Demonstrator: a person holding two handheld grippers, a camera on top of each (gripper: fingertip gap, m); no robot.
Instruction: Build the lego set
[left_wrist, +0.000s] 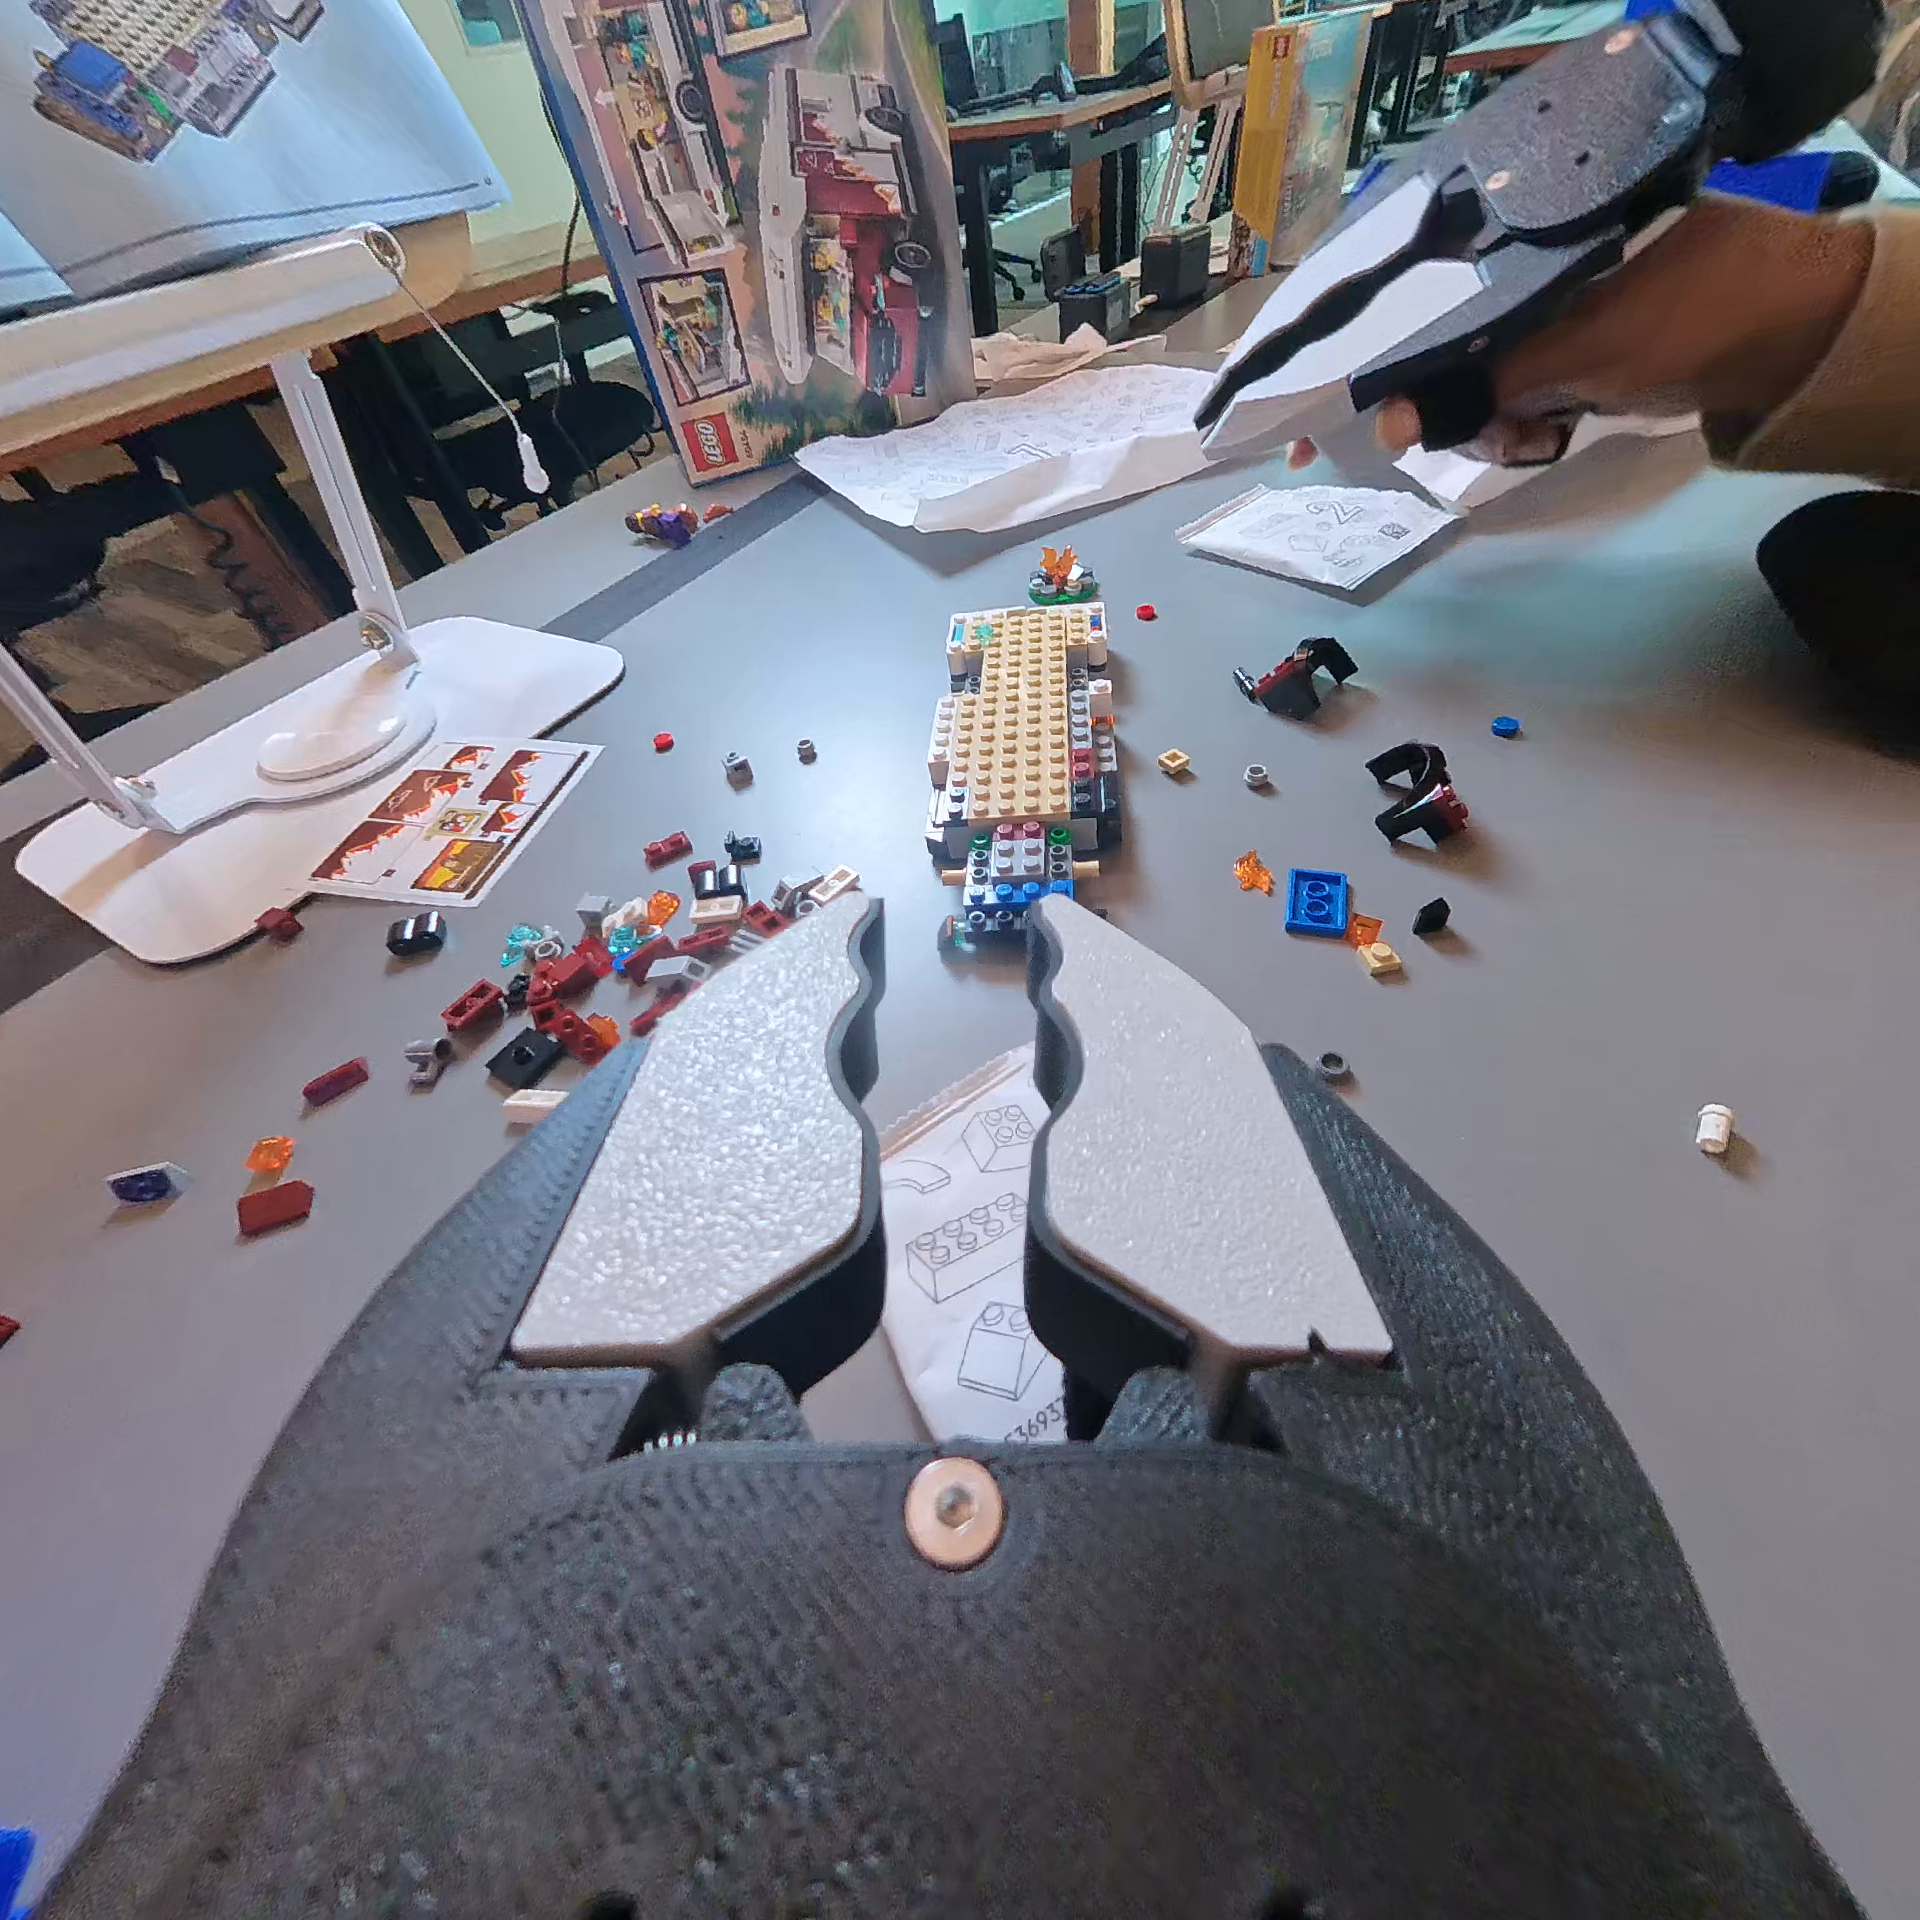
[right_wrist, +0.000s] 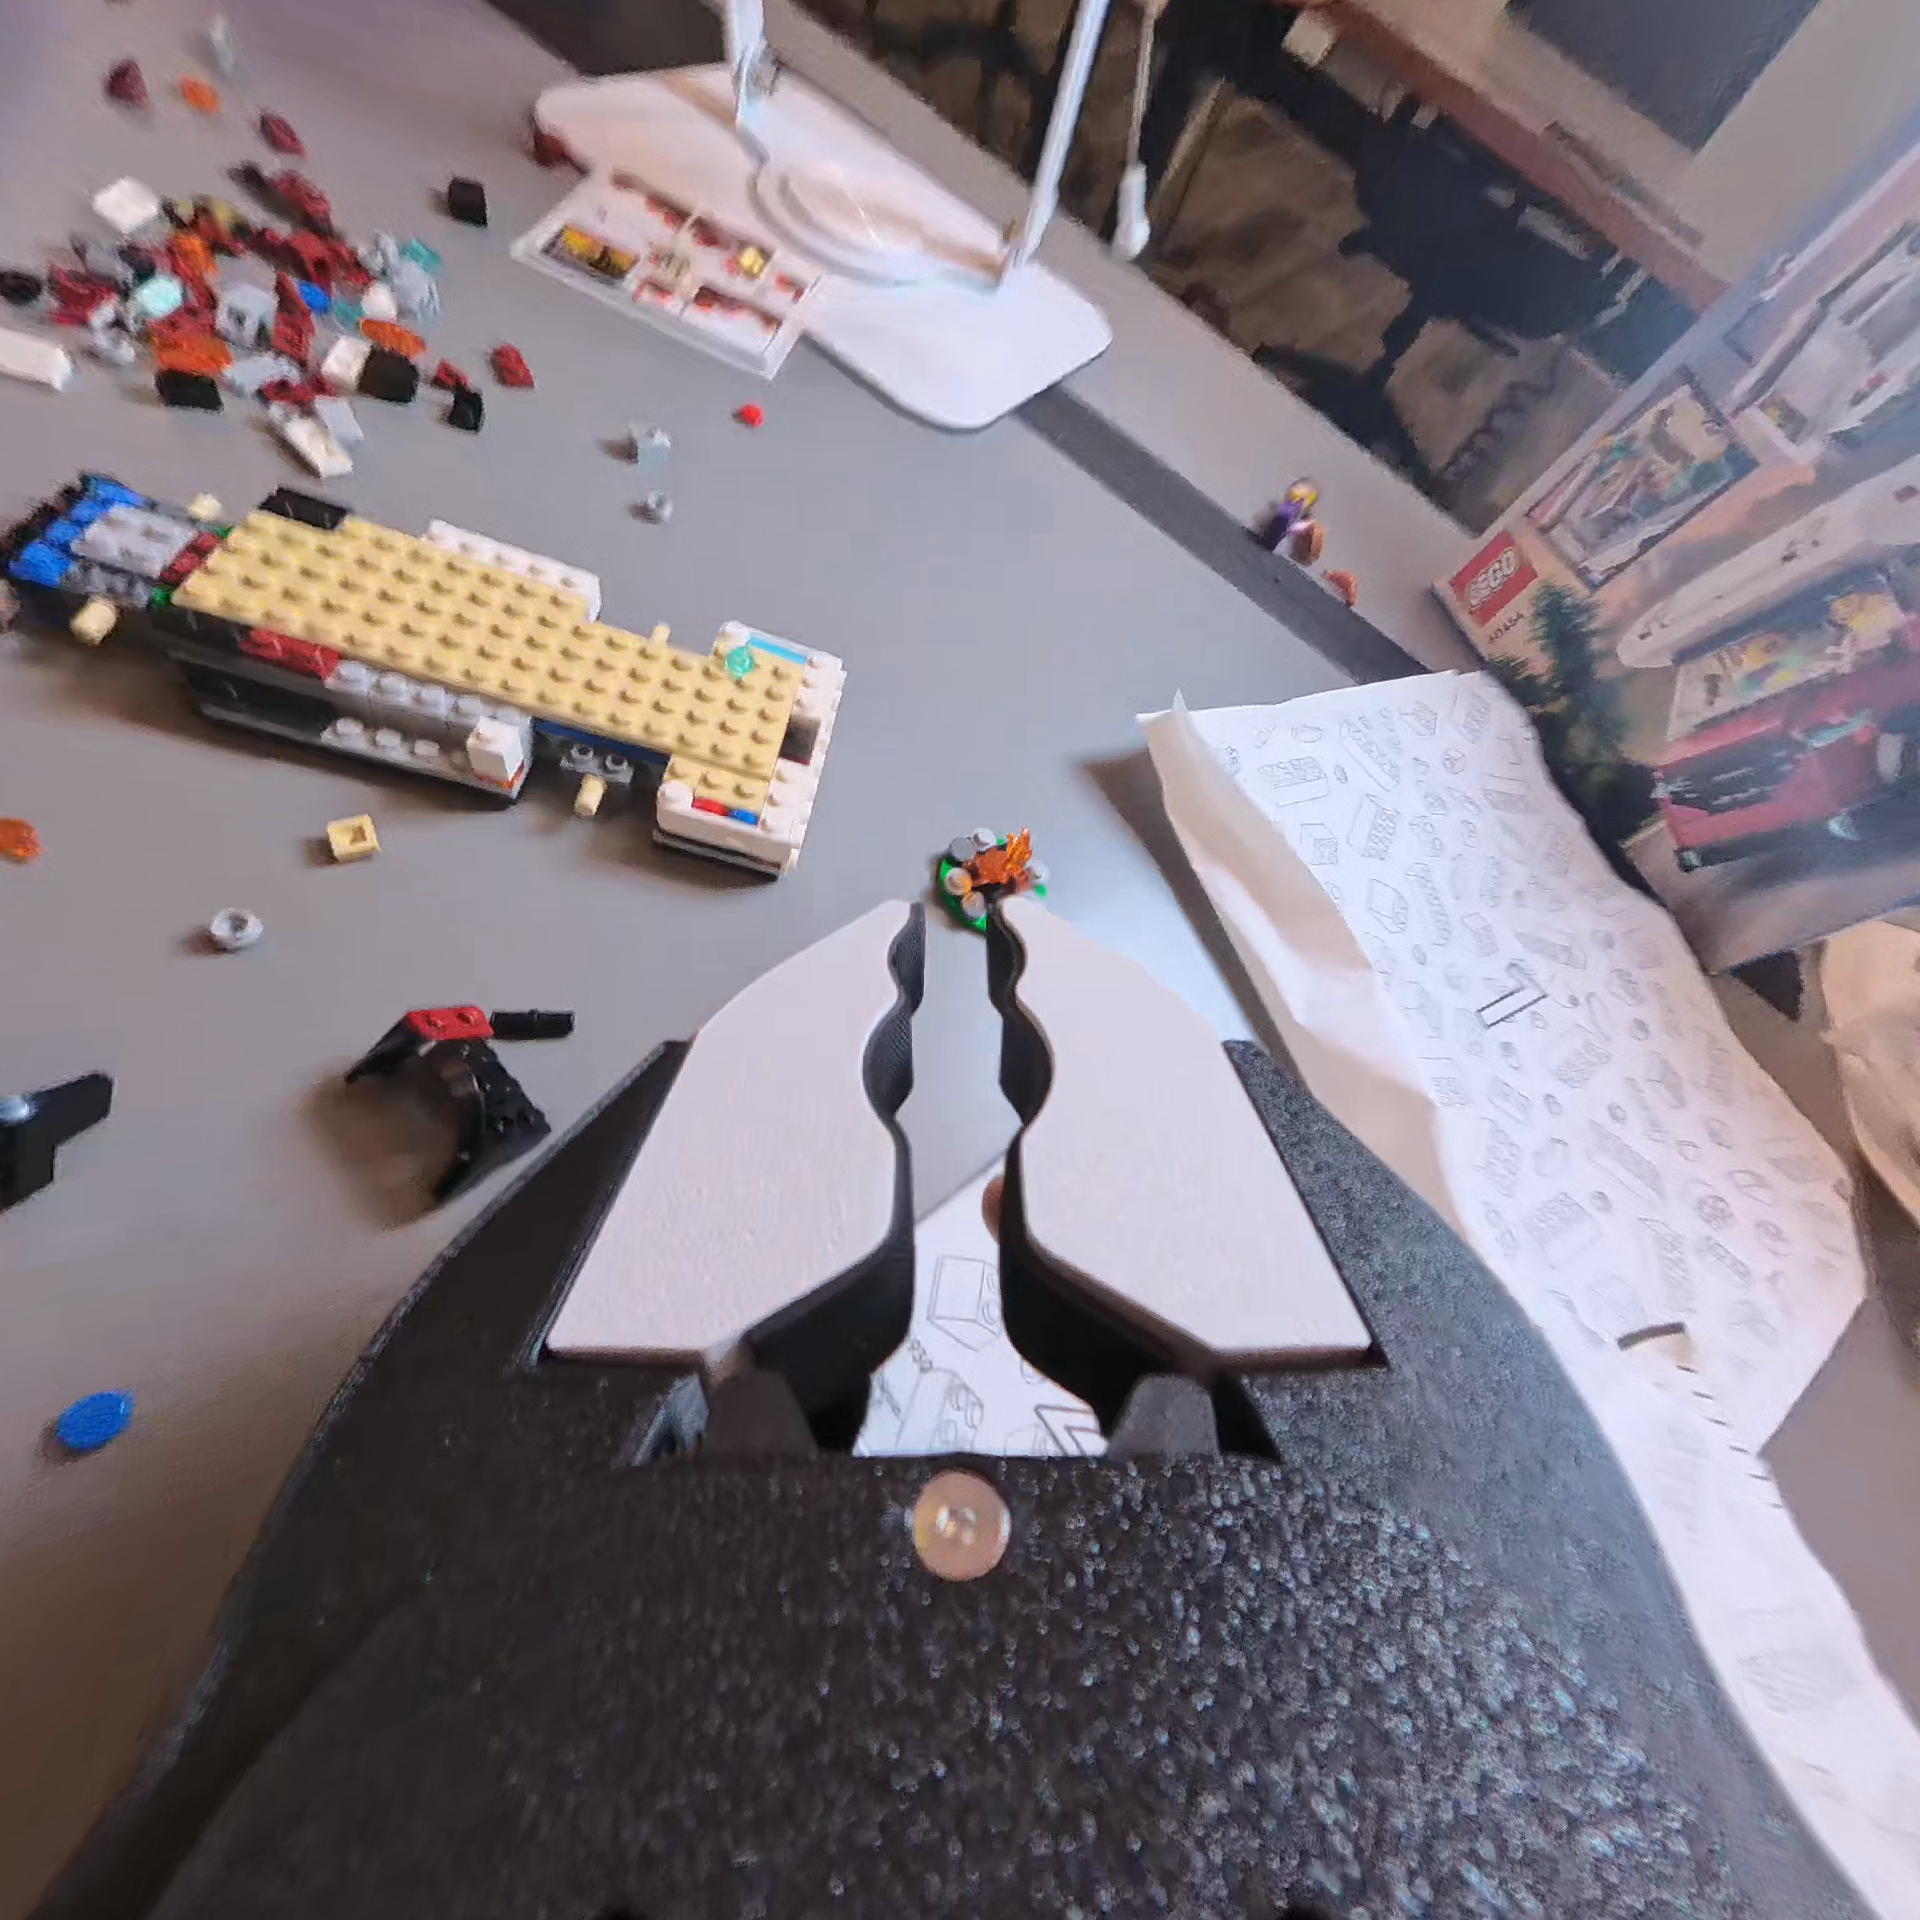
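Brick model (left_wrist: 1029, 727) mid-table, loose bricks (left_wrist: 582, 966) beside, both fingers apart

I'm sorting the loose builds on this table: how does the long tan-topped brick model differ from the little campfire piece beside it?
The brick model is long and flat, topped with tan studded plates over white, grey and black bricks. The campfire piece is far smaller and round, a green base ringed with grey studs under an orange flame. The model lies clear of both grippers, while the campfire sits just beyond the right hand-held gripper. Both rest on the grey table.
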